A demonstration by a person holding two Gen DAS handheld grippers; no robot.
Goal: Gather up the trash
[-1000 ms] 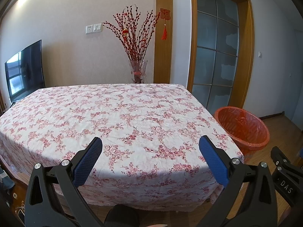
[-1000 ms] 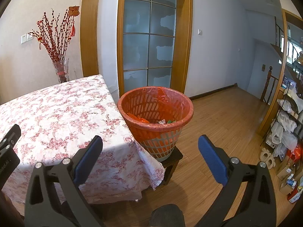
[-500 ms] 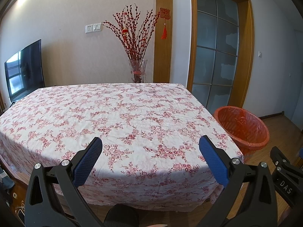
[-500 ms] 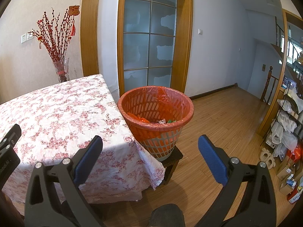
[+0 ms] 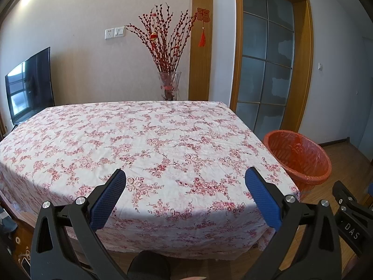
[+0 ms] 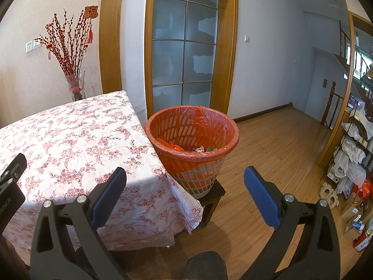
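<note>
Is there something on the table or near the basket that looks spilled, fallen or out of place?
Nothing stands out. The floral tablecloth lies flat with no litter showing, and the orange-lined basket stands upright on a small dark stool beside the table, with trash inside it. Both the left gripper and the right gripper are open and hold nothing.

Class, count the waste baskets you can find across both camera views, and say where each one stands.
1. The orange-lined waste basket stands on a low dark stool at the table's right corner; the left view shows the same basket. Others may be out of view.
</note>
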